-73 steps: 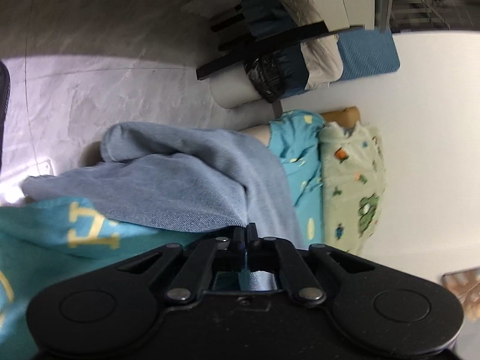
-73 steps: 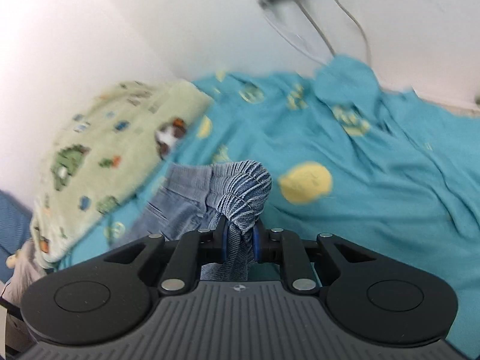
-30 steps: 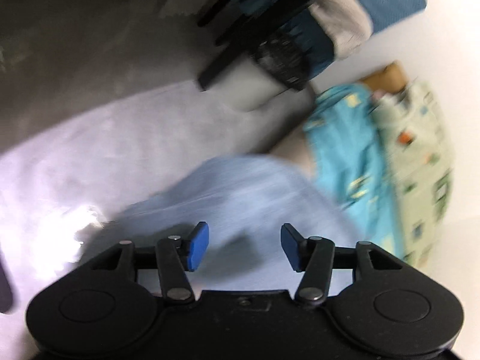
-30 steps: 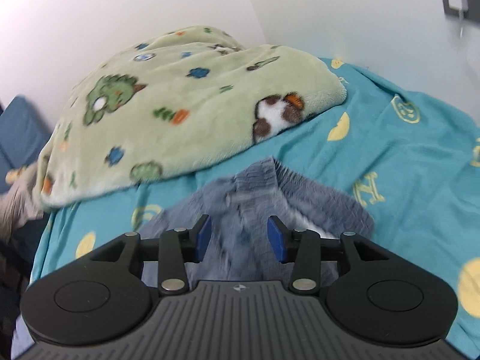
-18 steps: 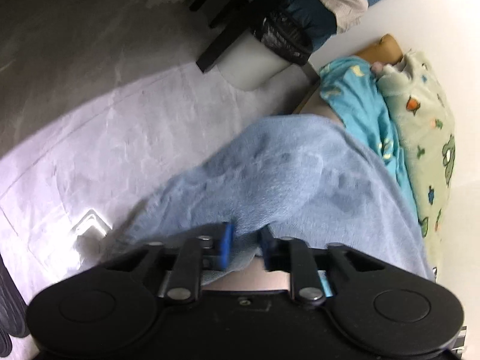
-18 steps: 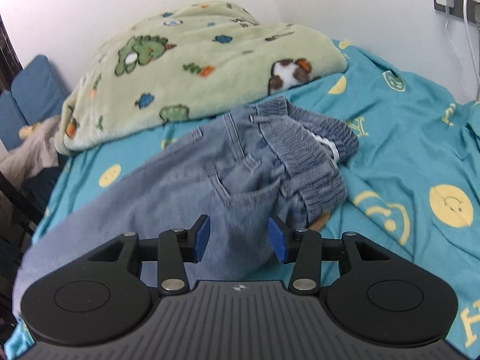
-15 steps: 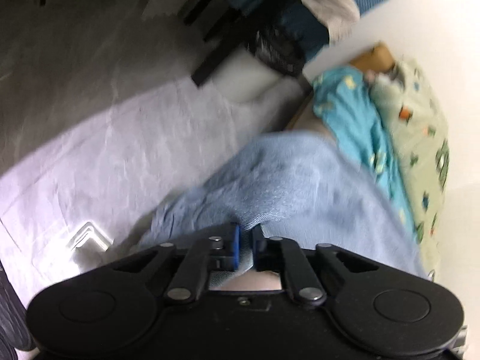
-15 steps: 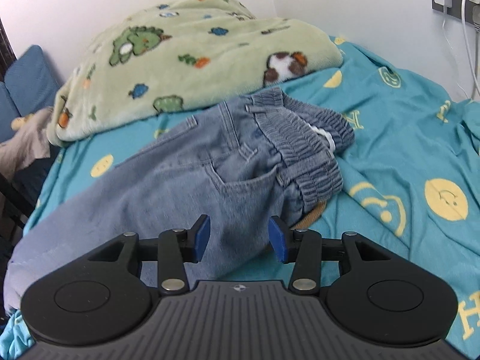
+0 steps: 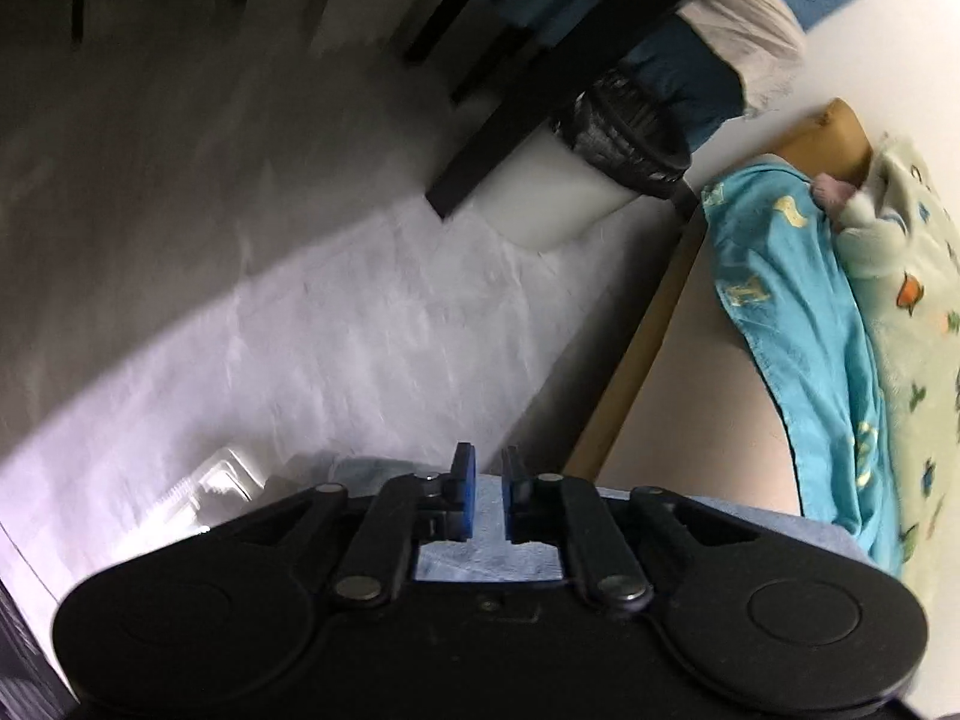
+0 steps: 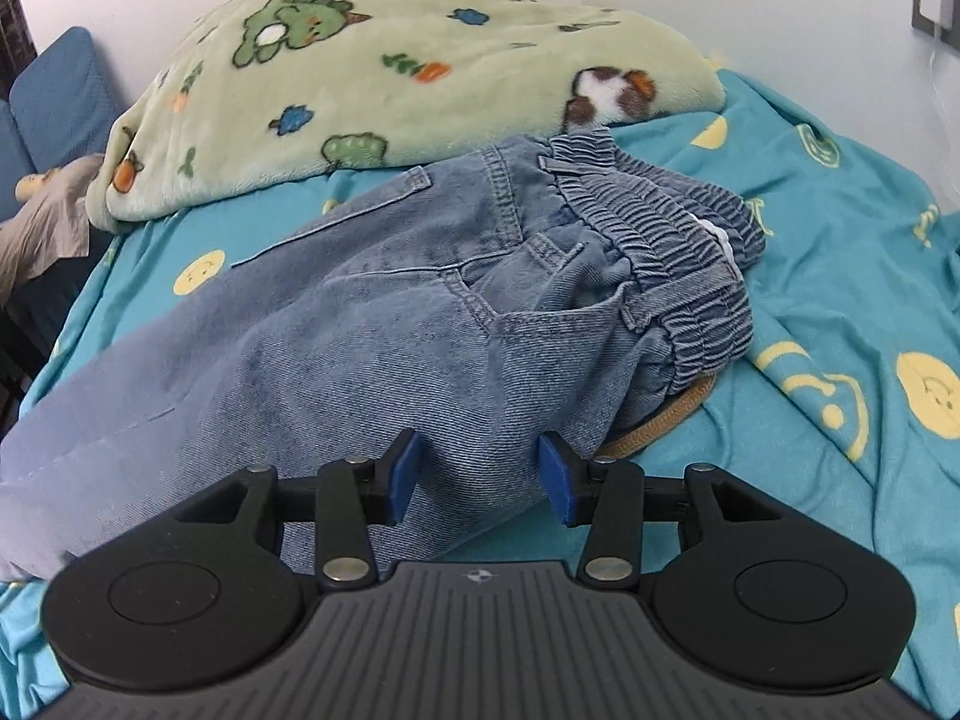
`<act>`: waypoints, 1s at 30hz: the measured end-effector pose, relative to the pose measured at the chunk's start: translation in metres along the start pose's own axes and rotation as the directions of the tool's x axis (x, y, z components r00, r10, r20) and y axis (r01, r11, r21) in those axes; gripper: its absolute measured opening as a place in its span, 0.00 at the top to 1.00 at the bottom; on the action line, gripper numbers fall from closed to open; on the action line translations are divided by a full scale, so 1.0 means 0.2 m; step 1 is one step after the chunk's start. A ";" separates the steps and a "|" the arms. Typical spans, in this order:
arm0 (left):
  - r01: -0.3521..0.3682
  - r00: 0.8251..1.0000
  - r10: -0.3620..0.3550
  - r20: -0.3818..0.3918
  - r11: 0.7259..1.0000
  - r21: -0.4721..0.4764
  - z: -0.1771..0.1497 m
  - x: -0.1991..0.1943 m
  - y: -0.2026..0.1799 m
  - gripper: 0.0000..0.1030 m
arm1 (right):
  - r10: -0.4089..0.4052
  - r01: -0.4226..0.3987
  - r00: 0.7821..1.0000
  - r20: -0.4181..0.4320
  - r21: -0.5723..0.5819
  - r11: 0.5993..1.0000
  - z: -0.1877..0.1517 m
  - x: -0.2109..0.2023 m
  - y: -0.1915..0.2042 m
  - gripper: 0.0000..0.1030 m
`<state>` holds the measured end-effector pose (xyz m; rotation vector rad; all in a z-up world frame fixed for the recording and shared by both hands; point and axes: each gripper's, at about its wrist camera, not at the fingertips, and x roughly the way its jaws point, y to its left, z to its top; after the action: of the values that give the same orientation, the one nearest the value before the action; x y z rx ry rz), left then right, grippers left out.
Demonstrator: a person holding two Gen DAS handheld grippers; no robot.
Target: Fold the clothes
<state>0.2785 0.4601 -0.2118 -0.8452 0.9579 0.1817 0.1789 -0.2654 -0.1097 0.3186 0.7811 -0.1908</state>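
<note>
**A:** Left tongs?

**B:** Left gripper (image 9: 485, 492) is pressed nearly together, only a thin slit between the blue pads. Pale denim of the jeans (image 9: 486, 558) sits in that slit and spreads under the gripper body on both sides. Reads as a pinch on the jeans at the bed's edge.

**A:** Right?

**B:** Right gripper (image 10: 477, 474) is spread. Pads straddle a fold of the jeans leg without pressing on it, so nothing is held.

**A:** Where do the jeans lie?

**B:** On the teal sheet (image 10: 840, 276), running diagonally. The waistband (image 10: 672, 240) is bunched at the far right, and its top edge touches the green blanket (image 10: 390, 72). The legs run near-left towards the bed's edge. A brown cord (image 10: 666, 420) pokes out from under the hip area.

**A:** Surroundings?

**B:** The left camera looks down over the bed's side. It shows the wooden bed frame (image 9: 636, 360), the pale floor (image 9: 300, 330) and a white bin (image 9: 570, 192) with a black liner beside a dark furniture leg. The right camera shows a wall socket (image 10: 936, 0) at the top right, above the sheet. The left view is slightly blurred.
</note>
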 end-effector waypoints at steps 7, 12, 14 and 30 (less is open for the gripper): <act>0.237 0.963 -0.263 -0.057 0.928 -0.288 -0.26 -0.15 0.22 0.57 | 0.008 -0.008 1.000 -0.004 0.034 0.999 0.01 0.02 0.01 0.54; 0.315 0.904 -0.419 -0.085 0.787 -0.530 -0.44 -0.27 0.29 0.35 | 0.010 -0.010 1.000 -0.002 0.037 0.999 0.00 0.00 0.02 0.49; 0.293 0.896 -0.431 -0.106 0.753 -0.589 -0.48 -0.26 0.28 0.27 | 0.013 -0.013 1.000 -0.005 0.048 0.999 -0.01 -0.01 0.02 0.49; 0.122 0.965 -0.248 -0.086 0.712 -0.692 -0.41 0.23 0.19 0.26 | 0.028 -0.024 0.999 -0.039 0.098 0.995 -0.02 -0.02 0.01 0.47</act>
<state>0.2345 0.4179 -0.2934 -1.6665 0.9649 0.2997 0.1741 -0.2623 -0.1097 0.4256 0.8082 -0.1986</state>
